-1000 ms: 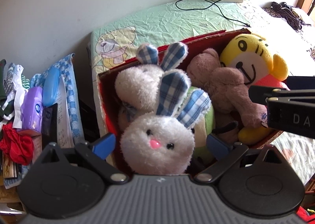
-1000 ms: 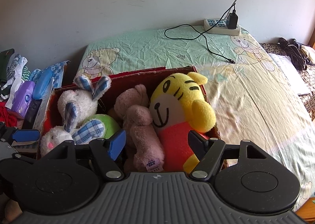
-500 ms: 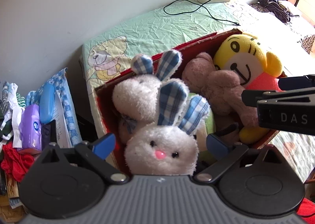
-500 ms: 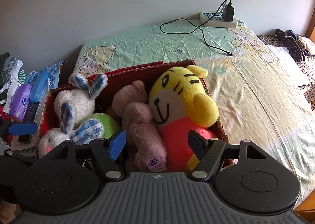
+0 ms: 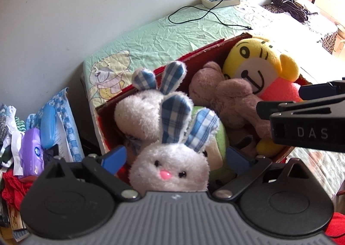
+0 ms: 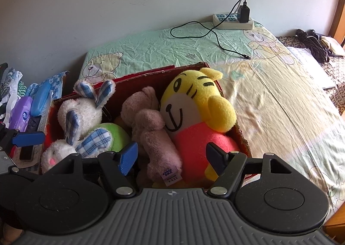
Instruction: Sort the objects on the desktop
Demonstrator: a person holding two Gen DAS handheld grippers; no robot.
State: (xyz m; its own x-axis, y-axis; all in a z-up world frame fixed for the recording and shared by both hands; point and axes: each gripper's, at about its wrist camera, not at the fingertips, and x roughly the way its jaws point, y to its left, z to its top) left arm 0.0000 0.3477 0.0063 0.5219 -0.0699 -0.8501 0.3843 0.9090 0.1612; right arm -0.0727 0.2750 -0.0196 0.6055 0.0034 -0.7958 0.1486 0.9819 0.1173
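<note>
Hemming the red cardboard box (image 6: pixel 151 77) on its left, a cluttered pile (image 6: pixel 25 111) is seen; open bedsheet (image 6: pixel 269 102) lies to its right. Packed inside are two white rabbits (image 6: pixel 79 111), a brown bear (image 6: pixel 151 128) and a yellow tiger (image 6: pixel 194 111). Left gripper (image 5: pixel 175 157) and right gripper (image 6: pixel 172 157) are held spread, empty.

Light: bright daylight, apparently from beyond the bed (image 5: pixel 286 21), overexposing it.
Edges: fisheye bending, dark corners.
Focus: sharp.
</note>
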